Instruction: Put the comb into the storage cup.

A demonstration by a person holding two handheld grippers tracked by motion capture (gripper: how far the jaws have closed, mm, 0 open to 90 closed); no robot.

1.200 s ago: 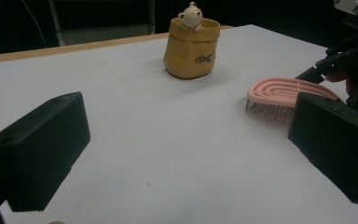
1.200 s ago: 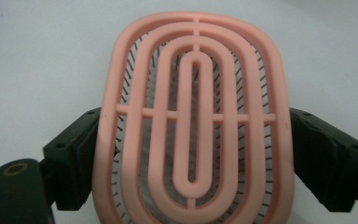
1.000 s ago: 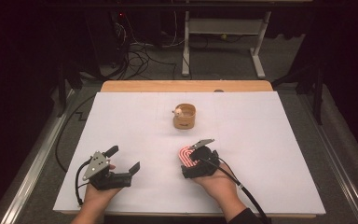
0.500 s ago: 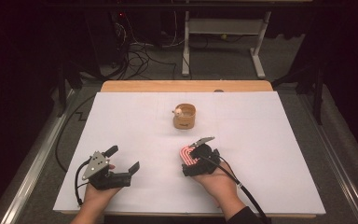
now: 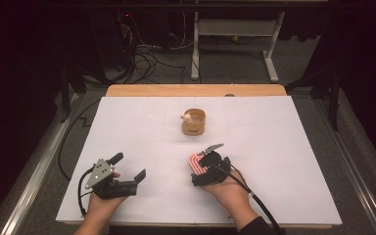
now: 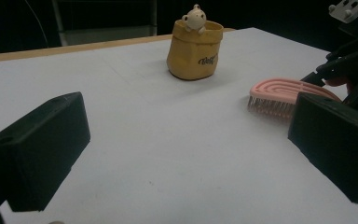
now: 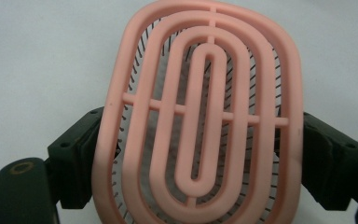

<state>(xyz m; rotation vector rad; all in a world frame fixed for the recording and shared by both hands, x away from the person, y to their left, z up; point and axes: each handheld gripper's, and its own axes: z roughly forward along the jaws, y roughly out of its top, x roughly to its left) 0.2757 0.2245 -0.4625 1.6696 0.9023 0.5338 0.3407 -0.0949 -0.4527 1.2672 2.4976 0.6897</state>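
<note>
A pink oval hairbrush (image 5: 196, 163) lies bristles down on the white table sheet (image 5: 274, 147), right of centre and near the front. My right gripper (image 5: 201, 169) is shut on it. In the right gripper view the two black jaws press against the brush's (image 7: 289, 84) left and right rims. My left gripper (image 5: 127, 167) rests at the front left, open, with nothing between its jaws. From the left gripper (image 6: 186, 144) view, the brush (image 6: 279, 93) sits off to the right. A small yellow pot (image 5: 194, 123) with a bear figure on its rim stands upright mid-table.
A wooden strip (image 5: 196, 90) runs along the far table edge. Beyond it are cables and a metal stand (image 5: 235, 34) on the floor. Each gripper trails a black cable (image 5: 259, 205) toward the front edge.
</note>
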